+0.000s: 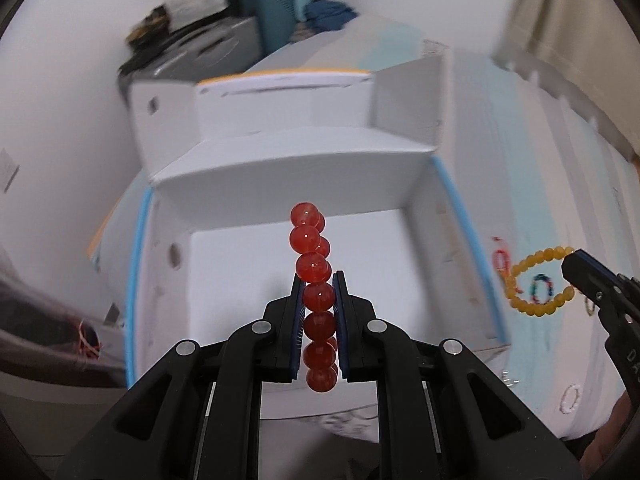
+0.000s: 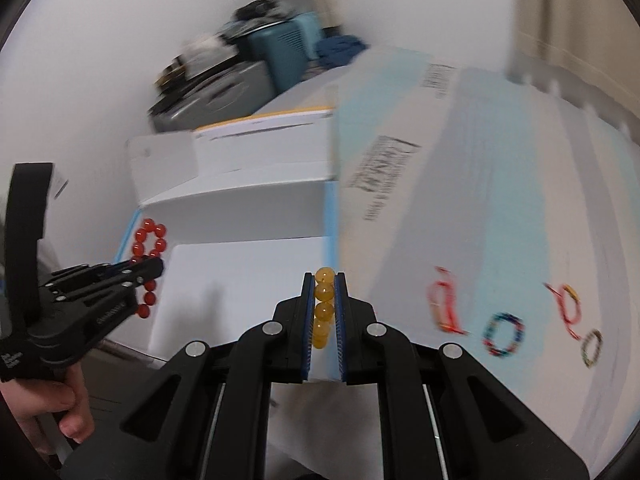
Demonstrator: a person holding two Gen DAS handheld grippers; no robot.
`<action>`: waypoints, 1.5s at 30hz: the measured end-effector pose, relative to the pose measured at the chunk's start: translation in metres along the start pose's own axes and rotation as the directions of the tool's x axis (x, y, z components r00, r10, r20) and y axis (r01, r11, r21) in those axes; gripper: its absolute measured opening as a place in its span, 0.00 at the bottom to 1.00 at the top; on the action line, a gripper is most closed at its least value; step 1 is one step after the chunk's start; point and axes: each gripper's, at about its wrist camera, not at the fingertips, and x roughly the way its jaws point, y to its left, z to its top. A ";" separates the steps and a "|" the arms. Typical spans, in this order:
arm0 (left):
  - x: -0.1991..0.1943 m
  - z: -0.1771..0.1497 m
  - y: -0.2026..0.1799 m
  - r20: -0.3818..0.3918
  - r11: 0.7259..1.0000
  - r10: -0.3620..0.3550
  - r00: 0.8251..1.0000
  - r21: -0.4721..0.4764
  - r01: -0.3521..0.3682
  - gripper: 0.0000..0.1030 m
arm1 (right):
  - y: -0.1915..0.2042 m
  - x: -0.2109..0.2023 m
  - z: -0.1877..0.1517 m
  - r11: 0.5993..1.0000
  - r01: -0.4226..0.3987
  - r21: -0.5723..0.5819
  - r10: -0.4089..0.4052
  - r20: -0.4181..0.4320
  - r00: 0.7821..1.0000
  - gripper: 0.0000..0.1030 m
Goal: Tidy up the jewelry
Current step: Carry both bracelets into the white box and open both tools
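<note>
1. Jewelry in hand on both sides: left claw (image 1: 319, 280) is clamped on a red bead bracelet (image 1: 312, 264), beads stacked edge-on between the pads and sticking out past the tips.
2. Right claw (image 2: 324, 280) is clamped on a yellow bead bracelet (image 2: 323, 308), also edge-on; left wrist view shows its loop (image 1: 538, 282) hanging off the claw tip.
3. Landmark: open white box (image 1: 280, 184), blue tape on its side edges. Red bracelet is held above the box's open interior, not touching the floor of it as far as I can tell.
4. Yellow bracelet sits right of the box, just outside its right wall, above the white/light-blue surface (image 2: 500, 208).
5. On that surface, right of the box: a red cord piece (image 2: 442, 304), a multicolour bead ring (image 2: 504, 334), another red cord piece (image 2: 566, 308), a small dark bead ring (image 2: 592, 346). All lying flat, apart from each other; blurred.
6. Behind the box: second white box (image 1: 280, 88) with a yellow edge, then a teal suitcase (image 1: 276, 4).
</note>
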 end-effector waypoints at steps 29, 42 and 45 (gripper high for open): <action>0.119 -0.029 0.071 -0.266 0.997 0.002 0.964 -0.071 -0.022 0.13 | 0.068 0.155 -0.029 0.998 -0.010 -0.069 -0.011 -0.304 0.953 0.09; 0.083 -0.021 0.074 -0.153 0.996 0.059 0.986 -0.063 -0.069 0.38 | 0.065 0.123 -0.027 0.997 -0.016 -0.074 -0.003 -0.254 0.967 0.44; 0.066 -0.021 0.070 -0.110 0.995 0.065 0.992 -0.065 -0.072 0.51 | 0.059 0.100 -0.024 0.997 -0.013 -0.071 -0.002 -0.204 0.979 0.59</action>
